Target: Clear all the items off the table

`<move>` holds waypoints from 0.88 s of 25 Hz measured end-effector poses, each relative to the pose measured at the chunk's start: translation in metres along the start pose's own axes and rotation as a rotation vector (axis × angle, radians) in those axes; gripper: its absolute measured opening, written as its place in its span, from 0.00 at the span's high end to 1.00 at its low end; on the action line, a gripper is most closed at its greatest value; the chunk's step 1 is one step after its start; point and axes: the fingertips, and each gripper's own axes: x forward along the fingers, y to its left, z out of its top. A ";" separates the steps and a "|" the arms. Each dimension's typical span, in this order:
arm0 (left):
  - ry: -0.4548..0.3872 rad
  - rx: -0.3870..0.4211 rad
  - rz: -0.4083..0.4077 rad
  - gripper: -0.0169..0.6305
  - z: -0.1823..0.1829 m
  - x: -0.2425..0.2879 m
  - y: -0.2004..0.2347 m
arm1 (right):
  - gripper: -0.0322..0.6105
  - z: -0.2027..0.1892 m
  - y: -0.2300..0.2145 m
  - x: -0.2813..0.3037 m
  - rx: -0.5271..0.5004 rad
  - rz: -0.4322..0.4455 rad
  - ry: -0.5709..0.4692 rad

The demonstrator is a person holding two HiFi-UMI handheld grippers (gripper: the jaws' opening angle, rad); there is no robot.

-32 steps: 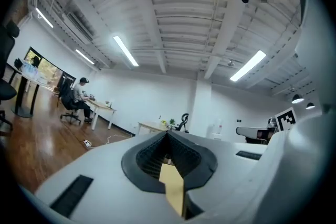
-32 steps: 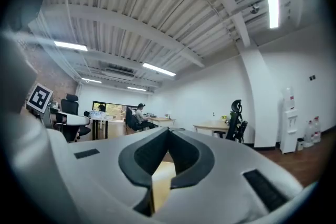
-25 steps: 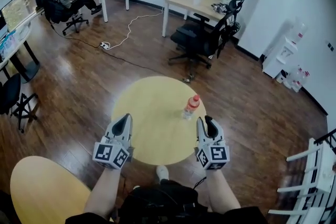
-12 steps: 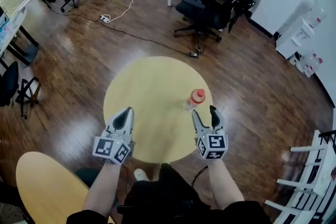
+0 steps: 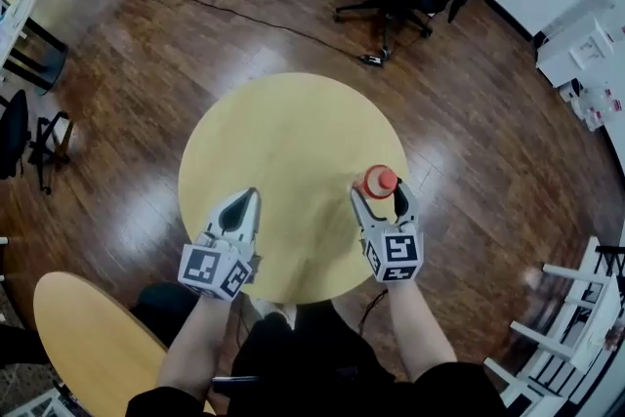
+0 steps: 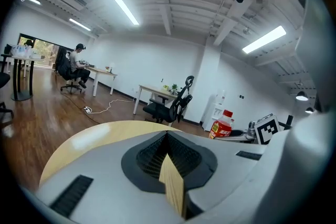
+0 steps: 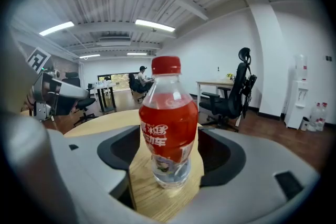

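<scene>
The round table (image 5: pixel 283 142) before me has a pale wooden top; it stands on a dark plank floor (image 5: pixel 127 112). Only a bottle (image 5: pixel 379 181) rests on it; red cap, red drink, upright, near the right edge on my side.

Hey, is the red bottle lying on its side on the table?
No, the bottle stands upright on the round table, with its cap at the top.

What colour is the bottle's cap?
Red, matching the red drink inside the bottle; clearest in the right gripper view.
</scene>
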 end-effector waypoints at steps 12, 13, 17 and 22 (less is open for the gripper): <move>0.024 -0.015 0.095 0.97 0.001 -0.022 0.032 | 0.46 0.011 0.005 0.025 0.010 0.029 -0.019; 0.020 -0.019 0.101 0.97 0.000 -0.022 0.032 | 0.46 0.012 0.005 0.024 0.010 0.033 -0.021; -0.008 -0.011 0.117 0.97 0.001 -0.030 0.036 | 0.47 0.022 0.011 0.023 -0.006 0.054 -0.051; -0.094 -0.008 0.168 0.97 0.032 -0.055 0.038 | 0.47 0.060 0.024 0.019 -0.033 0.097 -0.091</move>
